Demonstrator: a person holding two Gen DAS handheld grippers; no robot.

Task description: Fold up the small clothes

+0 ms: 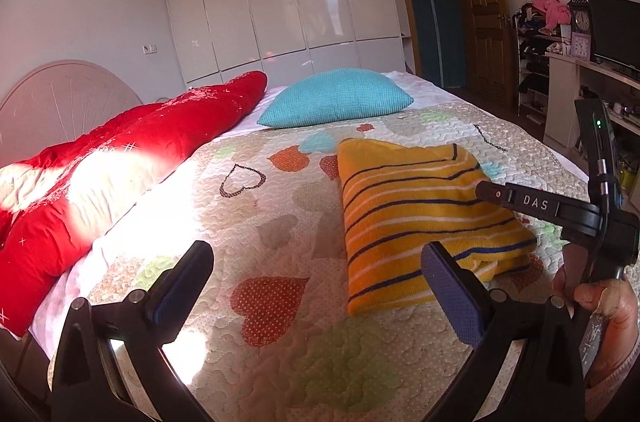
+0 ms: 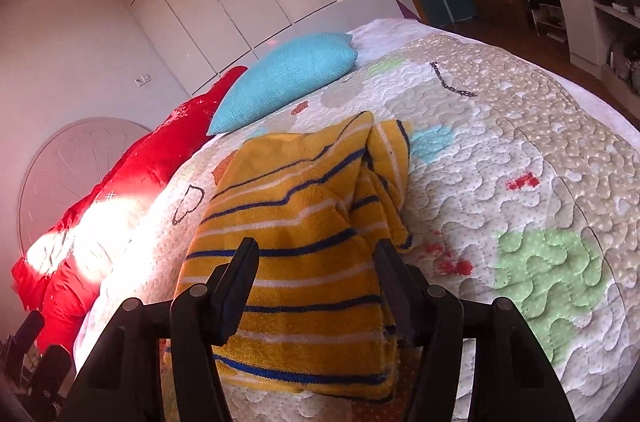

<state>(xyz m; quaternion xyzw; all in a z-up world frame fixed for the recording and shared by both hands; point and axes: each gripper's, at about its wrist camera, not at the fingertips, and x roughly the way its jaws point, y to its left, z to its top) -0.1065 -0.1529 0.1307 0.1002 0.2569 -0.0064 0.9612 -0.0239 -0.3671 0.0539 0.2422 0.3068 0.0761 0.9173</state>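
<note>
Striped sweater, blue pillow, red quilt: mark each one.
Striped sweater (image 2: 304, 218): right wrist view, middle of its folded top layer.
Blue pillow (image 1: 336, 96): left wrist view, centre of its knitted face.
Red quilt (image 1: 168, 130): left wrist view, shaded stretch near its far end.

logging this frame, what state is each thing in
yellow striped knit garment: folded, flat on quilt
left tool: open, empty
right tool: open, fingers straddling the garment
turquoise knit cushion: lying on bed
red quilted duvet: bunched along bed edge
brown wooden door: open
</note>
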